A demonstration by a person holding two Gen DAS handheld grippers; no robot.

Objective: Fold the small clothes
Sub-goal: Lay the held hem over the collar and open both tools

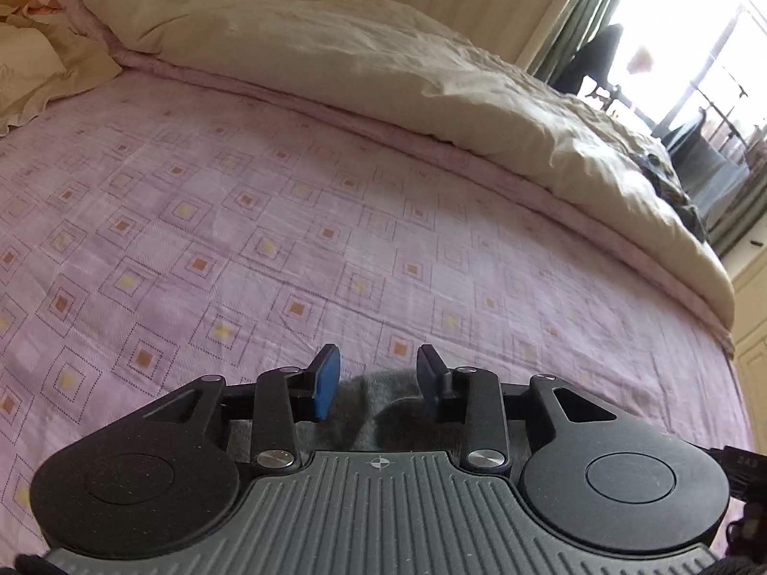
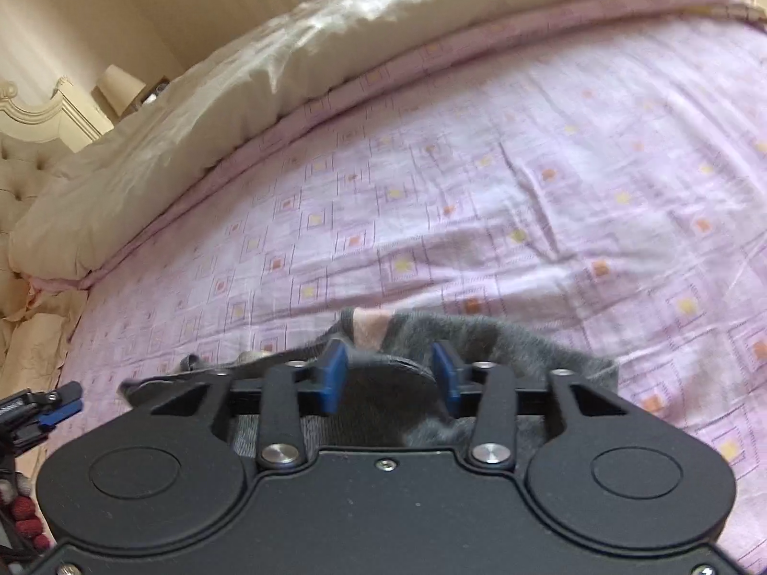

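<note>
Nearest the right wrist camera, the right gripper [image 2: 390, 373] stands with its blue pads wide apart, and the grey garment [image 2: 484, 335] lies under and between them on the pink bedsheet [image 2: 527, 182], with nothing pinched. A pale pink patch [image 2: 370, 327] shows at the cloth's far edge. The left gripper [image 1: 378, 381] is likewise spread wide, with only a small grey piece of that garment [image 1: 383, 400] below its fingers. To fold well, each gripper should probably close on a single edge of the cloth, low against the sheet, without catching the bedsheet, then carry it over evenly. The right view shows the garment's spread and the other tool [image 2: 55, 407] at the left edge; the left view hides most of the cloth but shows, beyond the cream duvet [image 1: 335, 48], a bright window [image 1: 695, 24]. The right view ends at a tufted headboard [image 2: 19, 163] instead
</note>
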